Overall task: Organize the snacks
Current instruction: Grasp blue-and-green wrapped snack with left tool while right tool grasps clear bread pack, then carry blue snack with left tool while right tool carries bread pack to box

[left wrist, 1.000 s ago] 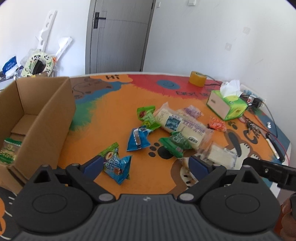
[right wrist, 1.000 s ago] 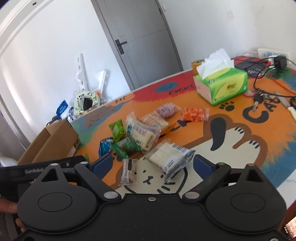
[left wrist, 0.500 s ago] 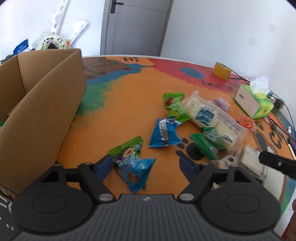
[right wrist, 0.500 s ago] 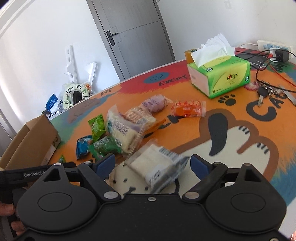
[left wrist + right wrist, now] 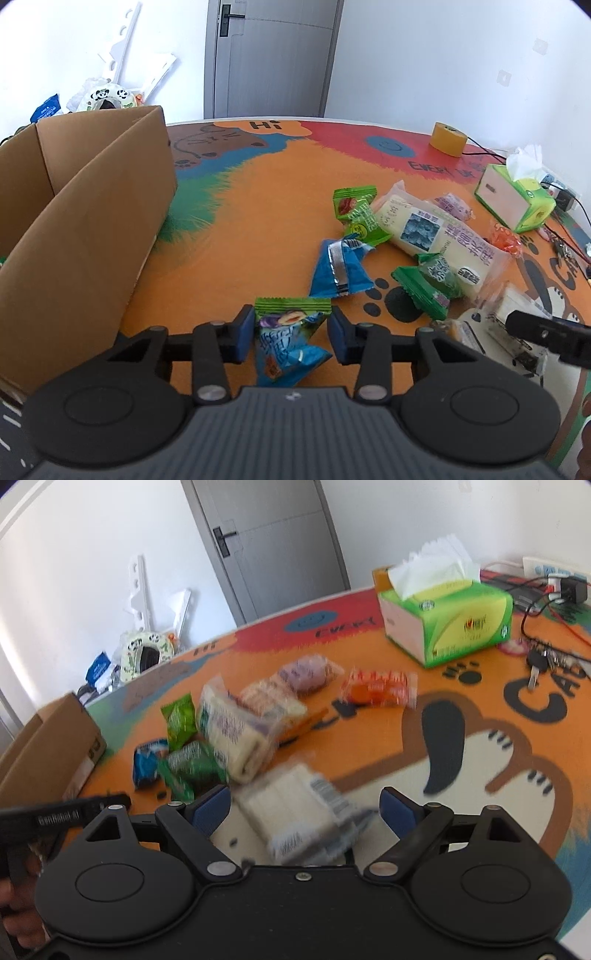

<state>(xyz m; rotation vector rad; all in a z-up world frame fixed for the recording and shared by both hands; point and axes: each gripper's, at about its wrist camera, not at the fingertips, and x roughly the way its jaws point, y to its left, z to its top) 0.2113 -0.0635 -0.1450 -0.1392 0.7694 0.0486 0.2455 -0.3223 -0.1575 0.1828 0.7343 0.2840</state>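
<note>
My left gripper [image 5: 291, 334] has its blue pads on either side of a blue-and-green snack packet [image 5: 286, 343] lying on the orange mat; the pads are close to it, partly closed. An open cardboard box [image 5: 85, 229] stands at the left. My right gripper [image 5: 304, 810] is open over a clear pack of white wafers [image 5: 299, 812], which lies between its fingers. More snacks lie mid-table: a blue packet [image 5: 338, 269], green packets [image 5: 360, 214], a long white pack [image 5: 436, 240], an orange packet [image 5: 378, 688].
A green tissue box [image 5: 448, 622] stands at the back right beside keys [image 5: 541, 662] and cables. A yellow tape roll [image 5: 448, 138] sits at the far edge. The box wall is close on the left of my left gripper.
My left gripper has moved forward onto the blue-and-green packet and narrowed its fingers around it. My right gripper has moved forward over the white wafer pack, still open.
</note>
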